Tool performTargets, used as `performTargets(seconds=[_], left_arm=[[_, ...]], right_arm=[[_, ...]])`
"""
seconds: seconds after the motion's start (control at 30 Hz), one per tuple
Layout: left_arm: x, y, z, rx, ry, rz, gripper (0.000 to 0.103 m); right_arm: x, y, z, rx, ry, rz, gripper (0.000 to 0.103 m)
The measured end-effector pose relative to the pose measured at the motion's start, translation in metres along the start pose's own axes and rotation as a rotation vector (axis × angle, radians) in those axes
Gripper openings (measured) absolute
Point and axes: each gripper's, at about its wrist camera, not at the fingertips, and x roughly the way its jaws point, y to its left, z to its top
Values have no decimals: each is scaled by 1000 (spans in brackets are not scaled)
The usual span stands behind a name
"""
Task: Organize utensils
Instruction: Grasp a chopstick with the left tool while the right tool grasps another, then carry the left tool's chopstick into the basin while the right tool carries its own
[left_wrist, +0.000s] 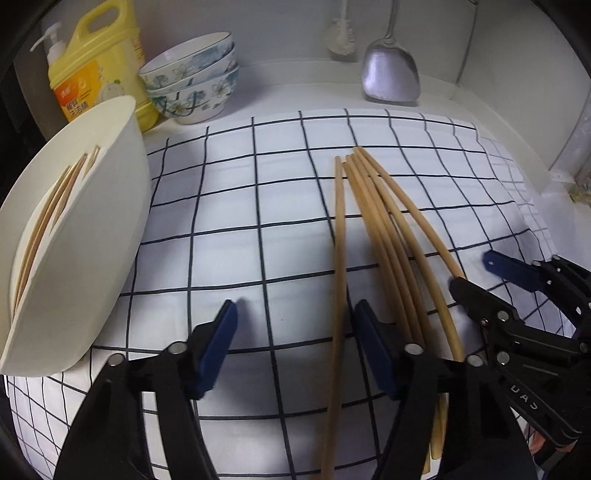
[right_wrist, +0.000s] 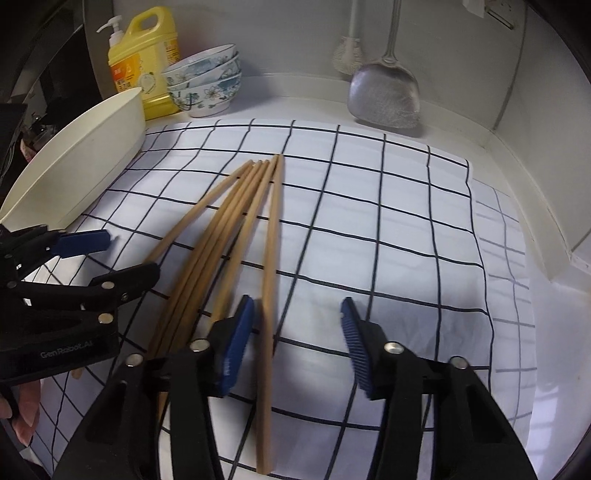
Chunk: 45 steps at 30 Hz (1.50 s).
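Several wooden chopsticks (left_wrist: 380, 236) lie fanned on a checked cloth (left_wrist: 229, 206), tips pointing away. My left gripper (left_wrist: 295, 332) hovers low over their near ends, open, with the leftmost chopstick (left_wrist: 338, 295) between its blue pads and touched by neither. My right gripper (right_wrist: 297, 325) is open too, straddling the rightmost chopstick (right_wrist: 271, 258), which lies close to its left pad. Each gripper shows in the other view: the right gripper (left_wrist: 472, 271) and the left gripper (right_wrist: 131, 254). A white tub (left_wrist: 81, 240) at the left holds several chopsticks.
Against the back wall stand a yellow detergent bottle (left_wrist: 96, 66), stacked floral bowls (left_wrist: 192, 81), a metal spatula (left_wrist: 391, 70) and a brush (left_wrist: 341, 37). A raised counter rim (right_wrist: 532, 206) curves around the right side. Part of a hand (right_wrist: 26, 417) shows at lower left.
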Motion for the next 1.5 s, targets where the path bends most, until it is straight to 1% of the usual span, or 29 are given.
performTargets(seconds=[0.03,0.07,0.1,0.13,0.17,0.2,0.23,0.27,0.4,0.6,0.77,0.93,1.07,1.13,1.2,1.3,1.4,1.5], left_arm=[[-1,-2,0,6,-3,-4,53],[-1,-3,-1,9,-6,-7,51],[-1,-5,-1,13,-9,-11,46],[-2,-7,-1,18,-12,-15,38],[-3,-8,-3,22,-13,-21,33],[-3,-10,-3,27,-13,-24,23],[-3,-12,-2,36,-13,-27,9],[-5,-11,-5,42,-12,-31,7],[-7,-12,-9,50,-13,-21,7],[-19,-4,-15,19,7,-62,7],[-51,4,-17,-21,-17,-91,7],[-98,23,-14,-52,-84,-77,7],[-135,58,-9,-103,-132,-47,7],[-147,82,-8,-127,-144,-13,7],[-155,105,-9,-154,-155,-1,7],[-162,147,-7,-174,-167,40,7],[-160,191,-2,-179,-170,58,7],[-153,234,7,-181,-157,39,7]], right_arm=[[0,2,0,-5,-2,1,33],[0,4,0,-12,-4,5,30],[0,6,0,-20,-6,7,23],[0,8,1,-25,-7,5,15],[0,9,1,-30,-7,0,11],[0,9,2,-32,-7,-3,6],[1,9,2,-30,-6,1,6],[0,8,2,-27,-6,5,6],[-3,7,-2,-9,-4,29,6],[-22,4,-8,64,-20,69,6],[-48,5,-10,111,-54,104,6],[-73,12,1,136,-94,145,6],[-94,35,26,111,-135,181,6],[-100,53,41,98,-153,202,6],[-103,73,55,93,-169,231,6],[-100,111,78,87,-187,261,6],[-91,150,100,76,-195,251,6],[-75,183,120,108,-173,253,6]])
